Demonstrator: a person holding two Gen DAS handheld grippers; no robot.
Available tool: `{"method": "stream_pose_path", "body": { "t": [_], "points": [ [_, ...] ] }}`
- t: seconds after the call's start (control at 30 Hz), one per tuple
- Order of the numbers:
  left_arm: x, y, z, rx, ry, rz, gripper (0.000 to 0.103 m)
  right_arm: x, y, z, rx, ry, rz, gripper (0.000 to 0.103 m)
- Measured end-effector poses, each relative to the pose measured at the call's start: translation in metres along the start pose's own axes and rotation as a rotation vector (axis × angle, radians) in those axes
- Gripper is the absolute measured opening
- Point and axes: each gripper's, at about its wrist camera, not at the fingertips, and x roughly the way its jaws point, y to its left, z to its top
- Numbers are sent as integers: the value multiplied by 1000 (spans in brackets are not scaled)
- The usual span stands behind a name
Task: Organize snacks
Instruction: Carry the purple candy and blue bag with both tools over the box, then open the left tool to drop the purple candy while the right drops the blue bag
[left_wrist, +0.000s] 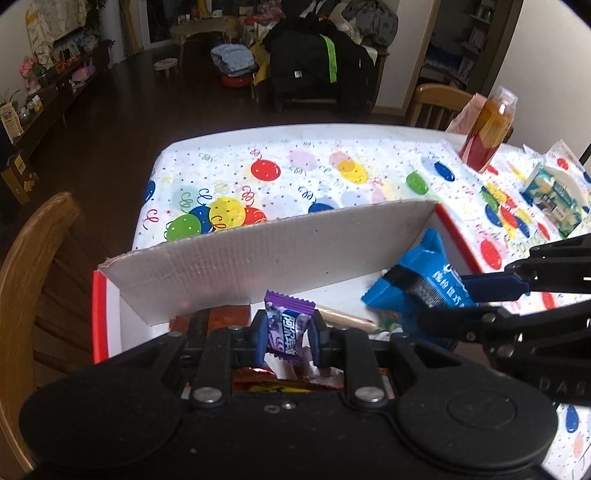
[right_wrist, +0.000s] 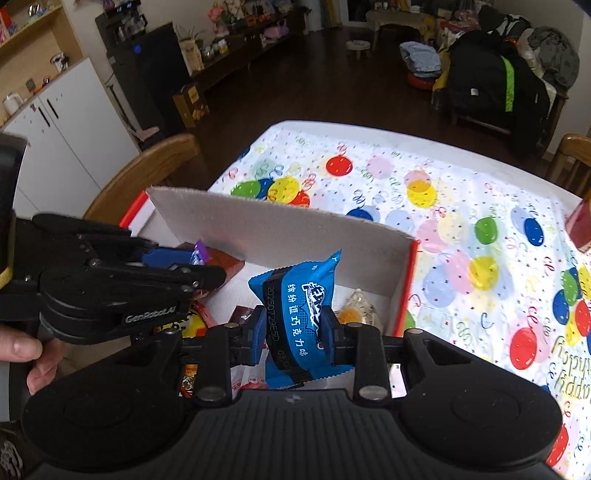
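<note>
left gripper (left_wrist: 287, 338) clamps 1 purple candy (left_wrist: 286, 330), right gripper (right_wrist: 293, 328) clamps 1 blue pkt (right_wrist: 297, 312), over 1 box (left_wrist: 258, 254).

My left fingers (left_wrist: 260, 338) cover both side edges of the purple candy (left_wrist: 286, 330), and its lower twist drops behind my gripper body. Beneath those fingers only slivers of red and orange wrappers (left_wrist: 275, 382) show; I cannot tell what they are. Between my right fingers (right_wrist: 327, 325), the blue packet (right_wrist: 295, 314) loses its bottom end behind the gripper. Past them, a pale wrapped sweet (right_wrist: 356, 308) is too blurred to read.
</note>
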Motion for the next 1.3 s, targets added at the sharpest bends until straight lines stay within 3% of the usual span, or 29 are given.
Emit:
{"method": "stream_pose_path", "body": {
  "t": [0.33, 0.73, 1.17, 1.23, 1.3],
  "points": [
    [32, -1, 1, 18, 65, -24, 19, 30, 3, -2, -22, 60, -11, 30],
    [50, -2, -9, 15, 118, -30, 21, 37, -1, -4, -10, 65, -5, 32],
    [34, -7, -16, 22, 74, -37, 41, 24, 3, -13, -31, 60, -13, 43],
    [28, -7, -17, 19, 62, -39, 46, 20, 3, -15, -35, 55, -15, 45],
    [20, -8, -18, 16, 42, -37, 59, 13, 3, -16, -39, 44, -16, 51]
  ]
}}
